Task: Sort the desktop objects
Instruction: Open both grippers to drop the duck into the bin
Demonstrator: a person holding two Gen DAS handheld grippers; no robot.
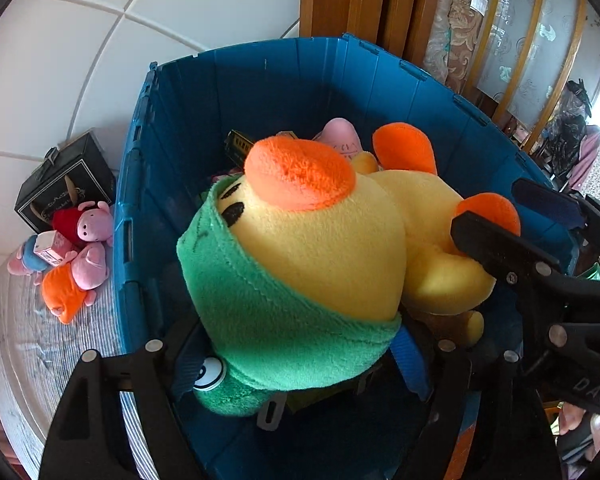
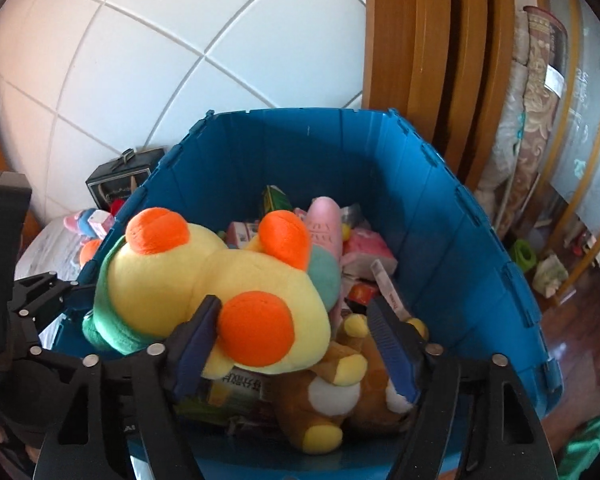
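A big yellow duck plush (image 1: pixel 332 252) with an orange beak, orange feet and a green hood lies on top of the pile inside the blue bin (image 1: pixel 260 46). My left gripper (image 1: pixel 300 360) stands open around the hooded head, its blue pads (image 1: pixel 410 360) at either side without squeezing it. In the right wrist view the duck (image 2: pixel 204 280) lies on its back. My right gripper (image 2: pixel 296 344) is open; its left pad sits beside one orange foot (image 2: pixel 256 328) and the other pad stands well clear. That gripper (image 1: pixel 490 206) also shows at the foot.
Under the duck the bin (image 2: pixel 300 114) holds a brown bear plush (image 2: pixel 332 396), a pink plush (image 2: pixel 326 224) and several small boxes. Left of the bin, on the table, lie small pig plushes (image 1: pixel 88 240), an orange plush (image 1: pixel 62 292) and a black box (image 1: pixel 64 184).
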